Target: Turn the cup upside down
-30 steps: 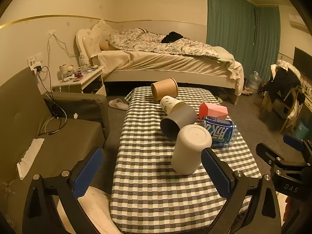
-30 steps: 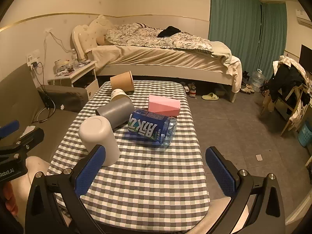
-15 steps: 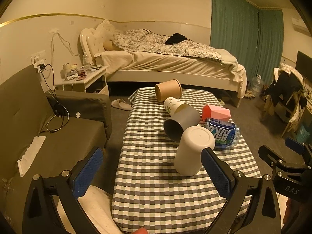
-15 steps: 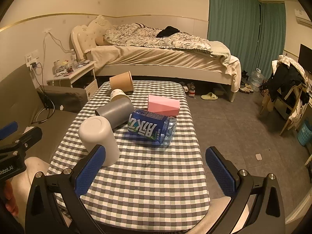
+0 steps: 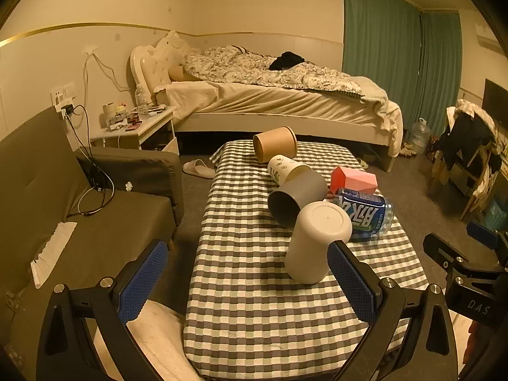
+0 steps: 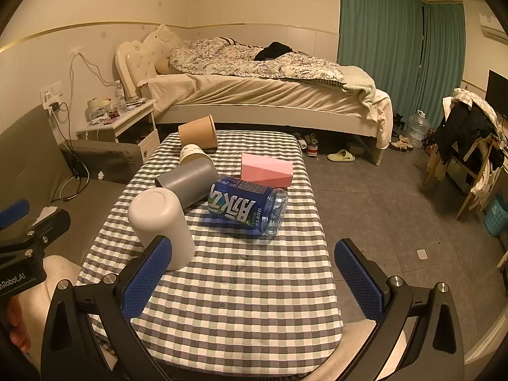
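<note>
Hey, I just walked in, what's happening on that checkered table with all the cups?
A person holds a hand-held gripper in each hand above the checkered table. The left hand-held gripper and the right hand-held gripper are both open and hold nothing. The white cup already stands upside down, base up. Behind it the grey cup, a patterned paper cup and a brown paper cup lie on their sides, beside a blue-labelled bottle and a pink box.
</note>
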`<state>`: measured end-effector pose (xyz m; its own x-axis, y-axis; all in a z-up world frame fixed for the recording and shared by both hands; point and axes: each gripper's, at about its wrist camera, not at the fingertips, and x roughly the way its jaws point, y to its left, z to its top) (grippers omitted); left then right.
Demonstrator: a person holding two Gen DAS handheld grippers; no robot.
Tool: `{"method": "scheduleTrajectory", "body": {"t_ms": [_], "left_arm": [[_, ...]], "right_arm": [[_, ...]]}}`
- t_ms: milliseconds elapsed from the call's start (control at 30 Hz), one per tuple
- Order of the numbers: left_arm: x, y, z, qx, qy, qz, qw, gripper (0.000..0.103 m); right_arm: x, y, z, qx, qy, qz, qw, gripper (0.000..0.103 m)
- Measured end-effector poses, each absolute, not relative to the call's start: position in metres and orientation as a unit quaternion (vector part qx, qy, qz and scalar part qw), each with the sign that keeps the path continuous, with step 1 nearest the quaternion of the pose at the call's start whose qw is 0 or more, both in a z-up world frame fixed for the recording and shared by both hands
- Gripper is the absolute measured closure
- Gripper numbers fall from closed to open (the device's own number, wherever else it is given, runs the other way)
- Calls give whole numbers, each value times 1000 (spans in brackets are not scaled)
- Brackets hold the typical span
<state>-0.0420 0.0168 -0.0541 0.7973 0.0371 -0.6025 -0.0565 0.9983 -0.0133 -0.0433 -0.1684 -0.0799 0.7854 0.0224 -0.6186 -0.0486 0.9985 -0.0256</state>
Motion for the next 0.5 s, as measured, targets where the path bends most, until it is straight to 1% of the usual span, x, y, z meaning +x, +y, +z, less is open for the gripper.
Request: {"method": "scheduleTrajectory", "body": {"t_ms": [500], "left_arm": [[-45,13,-56,-13,312,17,950,0]], "right_arm": [[-44,-169,-80,-19,328,18,944,0]]}}
